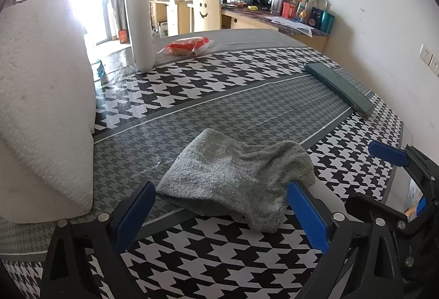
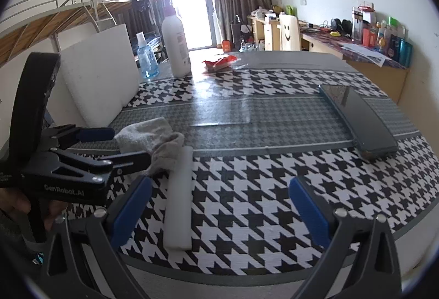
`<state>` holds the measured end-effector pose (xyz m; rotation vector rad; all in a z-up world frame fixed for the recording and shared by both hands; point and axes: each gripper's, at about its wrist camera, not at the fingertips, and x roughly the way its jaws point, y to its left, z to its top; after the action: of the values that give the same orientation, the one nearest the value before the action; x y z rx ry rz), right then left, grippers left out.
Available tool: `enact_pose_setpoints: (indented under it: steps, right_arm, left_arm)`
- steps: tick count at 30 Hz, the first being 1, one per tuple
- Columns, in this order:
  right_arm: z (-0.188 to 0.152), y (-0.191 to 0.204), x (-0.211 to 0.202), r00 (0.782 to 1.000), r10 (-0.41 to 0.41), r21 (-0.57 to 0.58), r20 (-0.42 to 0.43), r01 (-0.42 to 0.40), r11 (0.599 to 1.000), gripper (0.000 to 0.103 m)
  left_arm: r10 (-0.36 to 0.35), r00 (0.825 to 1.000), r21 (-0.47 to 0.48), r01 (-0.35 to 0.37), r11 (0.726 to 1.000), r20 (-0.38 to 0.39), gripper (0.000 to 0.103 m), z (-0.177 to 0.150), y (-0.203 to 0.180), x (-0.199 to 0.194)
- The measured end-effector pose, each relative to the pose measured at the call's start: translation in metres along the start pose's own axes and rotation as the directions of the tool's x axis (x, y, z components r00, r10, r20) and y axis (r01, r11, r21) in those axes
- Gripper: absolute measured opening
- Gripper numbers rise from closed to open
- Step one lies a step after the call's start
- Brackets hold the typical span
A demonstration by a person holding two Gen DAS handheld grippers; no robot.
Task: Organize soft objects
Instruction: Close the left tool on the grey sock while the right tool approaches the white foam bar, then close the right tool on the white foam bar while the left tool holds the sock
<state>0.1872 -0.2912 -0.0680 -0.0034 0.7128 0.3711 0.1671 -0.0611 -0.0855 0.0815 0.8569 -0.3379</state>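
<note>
Left gripper [image 1: 219,214] spread wide, grey sock [image 1: 236,178] lying crumpled between its pads, ungrasped. Right gripper [image 2: 219,205] open, empty — foam strip [image 2: 178,197] just inside its left pad. Risk: pinching only loose fold, sock slipping out — or dragging along glossy table [image 1: 247,106].

Both wrist cameras look down close over the table [image 1: 247,95], sharing the grey sock [image 1: 236,178].

fuzzy grey knit sock [image 1: 233,178], glossy houndstooth tablecloth [image 1: 247,112], pebbled white foam block [image 1: 41,95]
</note>
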Motion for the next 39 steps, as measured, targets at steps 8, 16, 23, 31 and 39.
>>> enact_pose_setpoints:
  steps: [8, 16, 23, 31, 39]
  right_arm:
    - [-0.001, 0.001, 0.004, 1.000, 0.017, 0.007, -0.024, -0.016, 1.000, 0.102]
    - [0.000, 0.002, 0.006, 0.999, 0.022, 0.007, -0.029, -0.022, 1.000, 0.102]
    - [-0.003, 0.003, 0.005, 0.999, 0.027, 0.006, -0.034, -0.027, 1.000, 0.102]
    - [-0.005, 0.009, 0.000, 0.999, 0.027, -0.007, -0.035, -0.028, 1.000, 0.102]
    - [-0.003, 0.018, 0.004, 0.998, 0.012, -0.019, -0.057, -0.014, 1.000, 0.097]
  left_arm:
    - [0.005, 1.000, -0.014, -0.005, 1.000, -0.030, 0.072, 0.003, 0.004, 0.009]
    - [0.033, 0.999, -0.010, -0.033, 0.999, -0.021, 0.044, 0.006, 0.003, 0.011]
    - [0.001, 1.000, -0.055, -0.002, 0.998, -0.012, 0.022, 0.007, 0.013, 0.011]
    - [-0.017, 1.000, -0.055, 0.017, 0.998, 0.009, 0.010, 0.005, 0.012, 0.001]
    - [-0.012, 0.999, -0.049, 0.014, 0.999, 0.053, 0.010, 0.004, 0.013, -0.020]
